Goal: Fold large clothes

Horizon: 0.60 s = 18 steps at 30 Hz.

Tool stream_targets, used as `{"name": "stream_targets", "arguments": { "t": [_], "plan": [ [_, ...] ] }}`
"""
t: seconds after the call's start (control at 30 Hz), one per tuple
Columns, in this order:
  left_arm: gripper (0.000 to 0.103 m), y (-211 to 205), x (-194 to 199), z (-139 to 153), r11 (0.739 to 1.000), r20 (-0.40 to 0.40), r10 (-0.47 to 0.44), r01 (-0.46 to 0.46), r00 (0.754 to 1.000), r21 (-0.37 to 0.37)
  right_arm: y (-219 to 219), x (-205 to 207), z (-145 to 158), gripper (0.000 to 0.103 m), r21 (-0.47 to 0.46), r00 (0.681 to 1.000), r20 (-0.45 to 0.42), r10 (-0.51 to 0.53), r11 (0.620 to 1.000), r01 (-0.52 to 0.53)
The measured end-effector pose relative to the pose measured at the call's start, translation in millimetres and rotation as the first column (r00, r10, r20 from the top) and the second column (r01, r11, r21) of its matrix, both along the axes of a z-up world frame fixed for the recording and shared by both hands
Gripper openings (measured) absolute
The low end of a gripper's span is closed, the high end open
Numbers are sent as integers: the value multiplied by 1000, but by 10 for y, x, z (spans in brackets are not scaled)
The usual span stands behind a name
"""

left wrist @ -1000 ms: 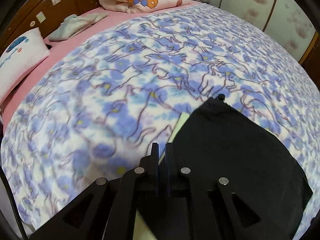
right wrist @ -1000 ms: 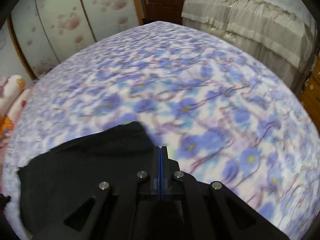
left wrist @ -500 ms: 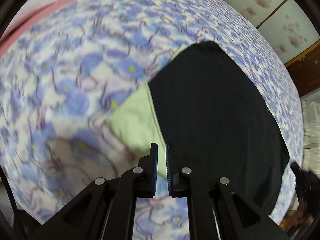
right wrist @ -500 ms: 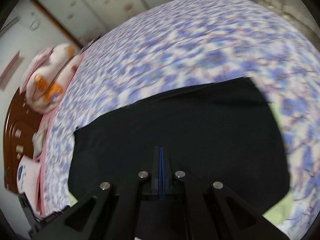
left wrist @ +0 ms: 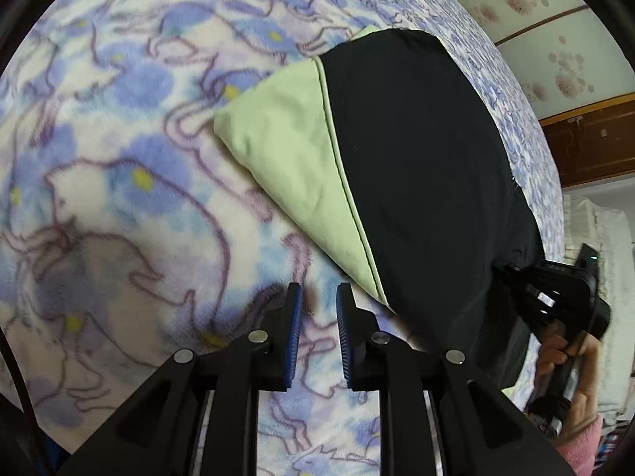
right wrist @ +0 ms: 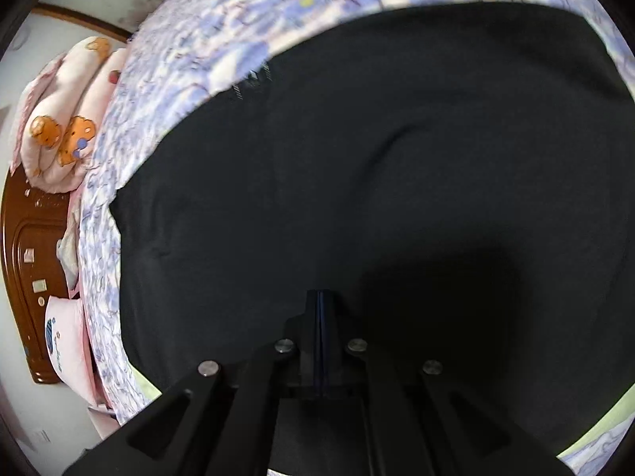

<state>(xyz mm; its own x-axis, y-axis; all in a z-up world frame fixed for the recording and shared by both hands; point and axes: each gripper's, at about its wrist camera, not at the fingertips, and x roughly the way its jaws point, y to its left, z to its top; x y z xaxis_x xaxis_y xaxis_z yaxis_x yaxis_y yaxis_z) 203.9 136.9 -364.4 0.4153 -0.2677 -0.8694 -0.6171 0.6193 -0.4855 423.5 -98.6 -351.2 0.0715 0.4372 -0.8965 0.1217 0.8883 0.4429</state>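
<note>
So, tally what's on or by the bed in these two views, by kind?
Black-and-green garment: 1
Blue floral blanket: 1
Rolled pink quilt: 1
Pillow: 1
Handheld grippers: 2, left gripper, right gripper
Total: 6

Black garment (left wrist: 416,166), pale-green panel showing, lies apparently folded on the bedspread (left wrist: 119,166).
</note>
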Motion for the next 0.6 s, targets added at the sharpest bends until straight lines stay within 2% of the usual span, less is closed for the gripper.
{"name": "stream_targets", "arguments": {
  "t": [0.1, 0.27, 0.4, 0.6],
  "plan": [
    [17, 41, -18, -83, 996, 42, 23, -19, 999, -91, 38, 62, -168, 0, -11, 999, -46, 8, 1000, -9],
    [20, 150, -74, -232, 976, 72, 89, -72, 993, -204, 170, 25, -141, 0, -63, 998, -17, 67, 996, -67],
    [20, 260, -12, -345, 958, 121, 93, -55, 988, -282, 132, -10, -163, 0, -28, 999, -20, 37, 999, -37],
    [21, 383, 147, -574, 926, 154, 124, -58, 980, -374, 69, -71, -169, 0, 0, 1000, 14, 25, 1000, -25]
  ]
}}
